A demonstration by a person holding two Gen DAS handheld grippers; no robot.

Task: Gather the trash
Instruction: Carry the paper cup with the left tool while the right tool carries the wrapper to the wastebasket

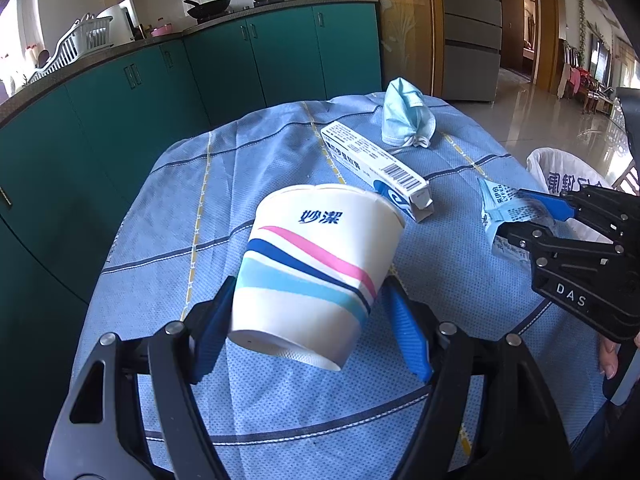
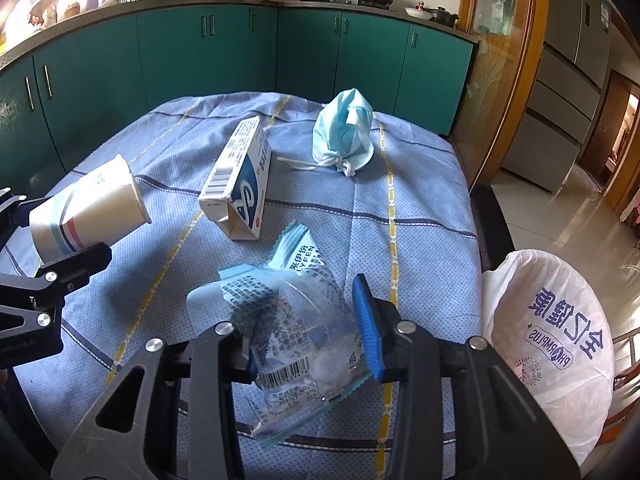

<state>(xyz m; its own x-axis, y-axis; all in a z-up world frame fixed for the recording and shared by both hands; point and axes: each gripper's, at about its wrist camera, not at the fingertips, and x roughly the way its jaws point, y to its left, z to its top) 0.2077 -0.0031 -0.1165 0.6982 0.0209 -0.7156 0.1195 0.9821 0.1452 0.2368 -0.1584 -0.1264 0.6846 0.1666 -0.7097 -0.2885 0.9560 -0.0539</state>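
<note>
While my left gripper pinches the paper cup tilted above the tablecloth, my right gripper has the snack wrapper between its pads. I cannot tell whether they press it. The white bag sits just beside the table.

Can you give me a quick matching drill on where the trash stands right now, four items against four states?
Items:
1. paper cup
2. clear wrapper
3. toothpaste box
4. face mask

States:
A. lying on the tablecloth, barcode showing
B. between the right gripper's blue pads
C. crumpled at the far side of the table, ear loops trailing
D. tilted, clamped by the left gripper

Pairs: 1-D, 2-B, 3-A, 4-C
</note>
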